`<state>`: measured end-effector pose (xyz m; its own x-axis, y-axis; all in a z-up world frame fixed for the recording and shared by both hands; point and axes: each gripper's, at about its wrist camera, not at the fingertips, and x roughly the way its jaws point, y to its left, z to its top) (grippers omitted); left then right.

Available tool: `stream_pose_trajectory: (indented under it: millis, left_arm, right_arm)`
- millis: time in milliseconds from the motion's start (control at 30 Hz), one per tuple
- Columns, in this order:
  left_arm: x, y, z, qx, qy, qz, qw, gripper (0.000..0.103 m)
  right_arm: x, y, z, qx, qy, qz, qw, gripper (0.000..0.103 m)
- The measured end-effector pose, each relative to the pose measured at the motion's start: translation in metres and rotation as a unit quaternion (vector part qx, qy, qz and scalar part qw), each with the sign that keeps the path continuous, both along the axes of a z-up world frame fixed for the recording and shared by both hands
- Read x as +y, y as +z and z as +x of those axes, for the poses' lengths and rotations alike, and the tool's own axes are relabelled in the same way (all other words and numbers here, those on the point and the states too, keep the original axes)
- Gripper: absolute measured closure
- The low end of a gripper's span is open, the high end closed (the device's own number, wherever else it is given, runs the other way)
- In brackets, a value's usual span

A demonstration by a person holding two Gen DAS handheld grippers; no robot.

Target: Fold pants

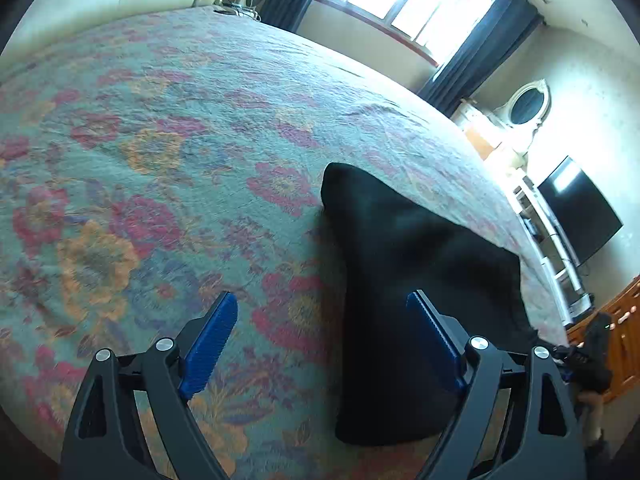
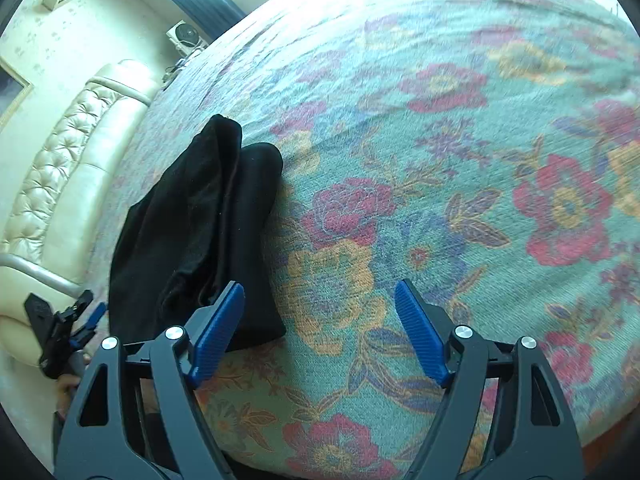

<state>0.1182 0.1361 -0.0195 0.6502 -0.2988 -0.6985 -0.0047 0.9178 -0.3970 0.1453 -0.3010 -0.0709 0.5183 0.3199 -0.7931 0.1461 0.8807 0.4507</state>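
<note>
Both my left tongs [image 1: 322, 334] and right tongs [image 2: 319, 320] are spread and empty, since the black pants [image 1: 412, 300] sit folded mid-frame on the bed [image 1: 160, 160].

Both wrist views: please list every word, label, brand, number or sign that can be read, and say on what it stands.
None can be read. The black pants, the floral bedspread, the left gripper and the right gripper carry no visible text. The dark screen shows none, and the small fan is too blurred.

Black pants [image 2: 192, 232] lie on a teal bedspread [image 1: 160, 160] patterned with red and orange flowers.
</note>
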Motion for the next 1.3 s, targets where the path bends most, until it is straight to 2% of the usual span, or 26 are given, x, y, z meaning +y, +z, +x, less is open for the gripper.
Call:
stream_pose_trajectory:
  millis: [33,100,167,200,267,400,600,667,833,1033,1300]
  left_arm:
    - [-0.010,0.004,-0.010,-0.006,-0.002,0.027,0.9996,0.018]
    - [-0.029,0.009,-0.029,-0.018,-0.017,0.067,0.9974,0.017]
    - [-0.042,0.013,-0.048,-0.025,-0.018,0.088,0.9957,0.017]
    - [-0.047,0.016,-0.056,-0.027,-0.015,0.090,0.9954,0.017]
    - [-0.053,0.017,-0.069,-0.038,-0.009,0.083,0.9957,0.017]
    - [-0.063,0.020,-0.086,-0.048,0.002,0.084,0.9953,0.017]
    - [-0.081,0.013,-0.097,-0.039,0.009,0.150,0.9879,0.017]
    - [-0.086,0.011,-0.100,-0.036,0.008,0.161,0.9863,0.017]
    - [-0.093,0.007,-0.106,-0.032,-0.002,0.151,0.9880,0.017]
    - [-0.101,0.005,-0.109,-0.028,-0.009,0.171,0.9849,0.017]
    - [-0.101,0.006,-0.108,-0.027,-0.004,0.169,0.9853,0.017]
  right_arm:
    - [0.009,0.006,-0.002,0.000,-0.009,-0.026,1.000,0.024]
    - [0.034,0.027,-0.016,-0.039,-0.015,-0.054,0.998,0.023]
    - [0.060,0.040,-0.031,-0.069,-0.003,-0.105,0.992,0.019]
    - [0.075,0.044,-0.041,-0.083,0.005,-0.134,0.988,0.018]
    - [0.097,0.042,-0.057,-0.103,0.024,-0.160,0.981,0.014]
    - [0.133,0.025,-0.074,-0.092,0.074,-0.196,0.974,0.013]
    - [0.145,0.016,-0.090,-0.081,0.077,-0.170,0.979,0.013]
    - [0.147,0.016,-0.092,-0.082,0.079,-0.170,0.979,0.013]
    - [0.146,0.014,-0.094,-0.077,0.080,-0.164,0.980,0.013]
    - [0.147,0.011,-0.093,-0.071,0.082,-0.159,0.981,0.013]
    - [0.152,0.010,-0.094,-0.071,0.091,-0.167,0.979,0.013]
